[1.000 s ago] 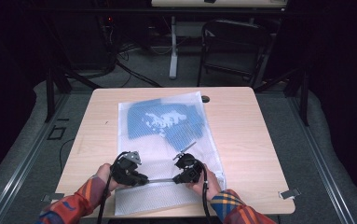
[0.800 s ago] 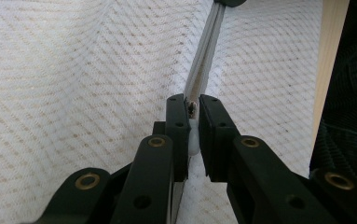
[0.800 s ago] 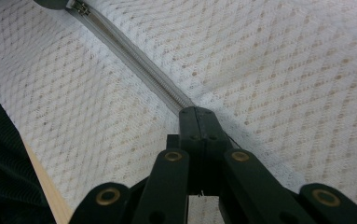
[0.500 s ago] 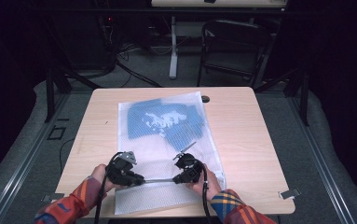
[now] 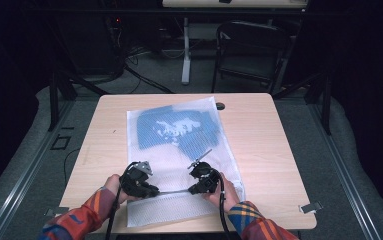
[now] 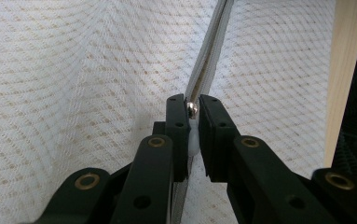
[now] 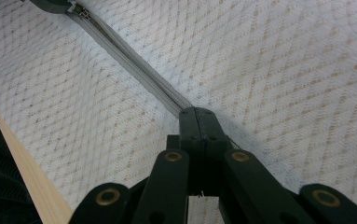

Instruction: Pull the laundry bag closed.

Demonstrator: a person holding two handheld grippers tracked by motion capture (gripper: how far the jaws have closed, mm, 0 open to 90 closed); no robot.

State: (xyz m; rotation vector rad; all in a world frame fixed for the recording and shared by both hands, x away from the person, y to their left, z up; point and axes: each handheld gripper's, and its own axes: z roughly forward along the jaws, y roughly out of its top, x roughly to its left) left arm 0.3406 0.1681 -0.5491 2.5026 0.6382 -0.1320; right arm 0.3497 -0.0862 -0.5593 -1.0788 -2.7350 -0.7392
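The worktop (image 5: 279,150) is a light wooden slab with rounded corners and a small dark round grommet hole (image 5: 220,106) near its far edge. It stands on grey carpet (image 5: 364,165). Beyond its far side a black folding chair (image 5: 251,50) stands on the floor, just beside a white table leg (image 5: 186,50) with a foot. Dark cables (image 5: 139,75) trail across the floor to the left of that leg. A small metal clip (image 5: 311,207) sits at the worktop's near right corner.
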